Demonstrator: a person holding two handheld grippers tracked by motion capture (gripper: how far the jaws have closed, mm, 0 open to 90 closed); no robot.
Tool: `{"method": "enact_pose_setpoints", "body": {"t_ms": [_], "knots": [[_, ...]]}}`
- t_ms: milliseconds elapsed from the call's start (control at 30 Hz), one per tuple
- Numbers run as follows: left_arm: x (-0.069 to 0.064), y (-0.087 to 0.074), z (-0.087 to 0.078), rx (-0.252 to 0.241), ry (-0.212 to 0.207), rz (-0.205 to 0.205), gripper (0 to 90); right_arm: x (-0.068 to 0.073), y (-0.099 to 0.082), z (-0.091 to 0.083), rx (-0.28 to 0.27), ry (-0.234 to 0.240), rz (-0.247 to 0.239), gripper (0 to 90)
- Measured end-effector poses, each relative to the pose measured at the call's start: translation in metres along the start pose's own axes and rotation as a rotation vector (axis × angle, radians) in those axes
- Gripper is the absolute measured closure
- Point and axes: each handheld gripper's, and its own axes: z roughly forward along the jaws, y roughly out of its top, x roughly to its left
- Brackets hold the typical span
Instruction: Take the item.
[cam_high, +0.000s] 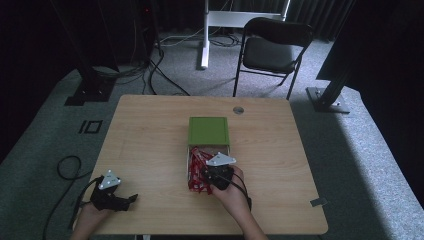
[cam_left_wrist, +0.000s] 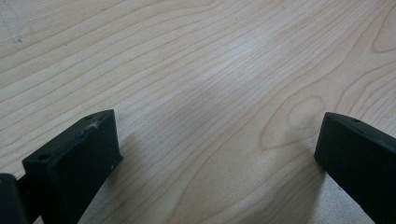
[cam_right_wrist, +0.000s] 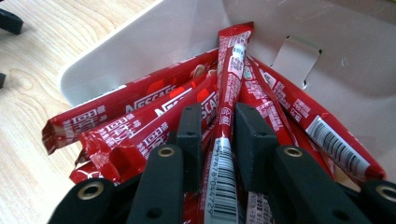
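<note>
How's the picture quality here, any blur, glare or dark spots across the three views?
High view: dim and soft, black at the edges, a brighter patch of floor at right. Left gripper view: pale sheen on the table, soft shadows under the jaws. Right gripper view: evenly lit, the held coffee stick fairly sharp, the white box slightly washed out.

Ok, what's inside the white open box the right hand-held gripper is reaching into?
The white cardboard box holds a pile of red Nescafe stick sachets. The right hand-held gripper is pinching one upright sachet. The box floor under the pile is covered.
</note>
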Motion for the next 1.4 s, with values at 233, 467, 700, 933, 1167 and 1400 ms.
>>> {"method": "enact_pose_setpoints", "body": {"t_ms": [233, 467, 700, 933, 1167, 1400], "knots": [[0.0, 0.0, 0.0, 0.0, 0.0, 0.0, 0.8, -0.001, 0.002, -0.001, 0.008, 0.017, 0.019, 82.4], [0.0, 0.0, 0.0, -0.001, 0.0, -0.002, 0.8, -0.003, 0.007, -0.013, -0.011, 0.045, 0.018, 82.7], [0.0, 0.0, 0.0, 0.0, 0.0, 0.0, 0.8, -0.004, 0.005, -0.024, -0.034, 0.068, 0.026, 82.7], [0.0, 0.0, 0.0, 0.0, 0.0, 0.0, 0.8, -0.006, 0.005, -0.036, -0.058, 0.087, 0.036, 82.7], [0.0, 0.0, 0.0, 0.0, 0.0, 0.0, 0.8, -0.003, 0.006, -0.045, -0.064, 0.1, 0.019, 82.8], [0.0, 0.0, 0.0, 0.0, 0.0, 0.0, 0.8, -0.003, 0.005, -0.055, -0.081, 0.105, 0.021, 82.8]]}}
